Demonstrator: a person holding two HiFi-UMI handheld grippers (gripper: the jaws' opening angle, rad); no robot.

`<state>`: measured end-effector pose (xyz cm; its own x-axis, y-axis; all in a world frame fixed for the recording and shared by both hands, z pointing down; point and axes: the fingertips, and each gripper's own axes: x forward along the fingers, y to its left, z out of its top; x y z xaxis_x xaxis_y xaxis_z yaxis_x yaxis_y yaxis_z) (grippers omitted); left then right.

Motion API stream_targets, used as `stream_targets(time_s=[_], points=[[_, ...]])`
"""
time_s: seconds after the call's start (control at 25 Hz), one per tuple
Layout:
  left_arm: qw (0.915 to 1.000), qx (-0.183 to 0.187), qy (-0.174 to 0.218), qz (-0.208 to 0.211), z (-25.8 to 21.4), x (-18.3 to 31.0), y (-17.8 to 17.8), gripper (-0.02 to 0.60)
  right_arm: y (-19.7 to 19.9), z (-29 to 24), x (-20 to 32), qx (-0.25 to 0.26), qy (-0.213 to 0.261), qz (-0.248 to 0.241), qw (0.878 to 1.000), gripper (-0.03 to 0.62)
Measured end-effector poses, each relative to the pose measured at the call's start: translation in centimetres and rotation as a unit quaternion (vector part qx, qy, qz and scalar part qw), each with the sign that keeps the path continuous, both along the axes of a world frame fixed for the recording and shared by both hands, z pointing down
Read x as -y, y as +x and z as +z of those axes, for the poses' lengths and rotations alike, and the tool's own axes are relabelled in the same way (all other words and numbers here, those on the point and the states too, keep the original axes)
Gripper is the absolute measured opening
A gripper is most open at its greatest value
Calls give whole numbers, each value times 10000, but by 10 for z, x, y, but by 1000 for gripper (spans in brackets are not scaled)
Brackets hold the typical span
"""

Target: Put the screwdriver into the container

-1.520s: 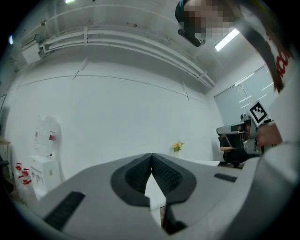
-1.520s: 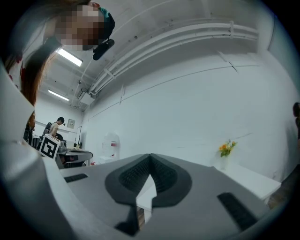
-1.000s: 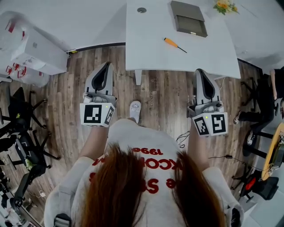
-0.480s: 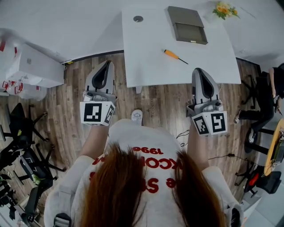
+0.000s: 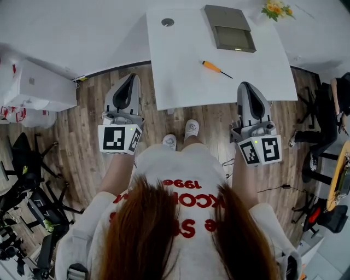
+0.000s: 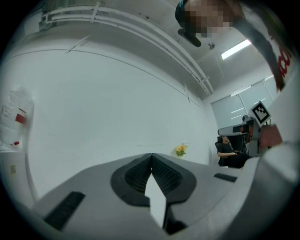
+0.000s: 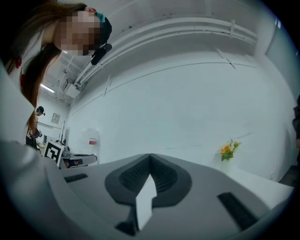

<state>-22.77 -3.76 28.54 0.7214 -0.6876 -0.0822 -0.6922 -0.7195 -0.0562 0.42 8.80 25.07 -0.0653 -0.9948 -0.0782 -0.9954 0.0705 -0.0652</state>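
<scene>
An orange-handled screwdriver lies on the white table, right of its middle. Behind it at the table's far side sits the grey rectangular container. My left gripper is shut and empty, held over the wooden floor just left of the table's near corner. My right gripper is shut and empty too, its tip over the table's front edge, near and right of the screwdriver. In the left gripper view the left gripper has its jaws together, as has the right gripper in its view. Neither gripper view shows screwdriver or container.
A small round grey disc lies at the table's far left and yellow flowers stand at its far right. White boxes and black chairs stand left. More chairs and a floor cable are right.
The person has stepped toward the table, which now sits closer in the head view. Both grippers came forward with them, still shut; the right tip now reaches over the table's front edge.
</scene>
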Motion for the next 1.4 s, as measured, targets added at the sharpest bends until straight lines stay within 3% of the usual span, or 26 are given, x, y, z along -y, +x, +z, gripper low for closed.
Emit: stream_targets(time_s=[0.48,1.04,1.4], points=[[9990,118,-4,-433,4,34,9,8,22,12,54,158,3,-410,9990,5],[9934,197,-41,-1125,2,106,85,8,108,18,154,225,-169,-1178,9926,5],[9868,205,-96,-1606,11,125,124,8,156,28,198,245,-232,-1647,9858,5]])
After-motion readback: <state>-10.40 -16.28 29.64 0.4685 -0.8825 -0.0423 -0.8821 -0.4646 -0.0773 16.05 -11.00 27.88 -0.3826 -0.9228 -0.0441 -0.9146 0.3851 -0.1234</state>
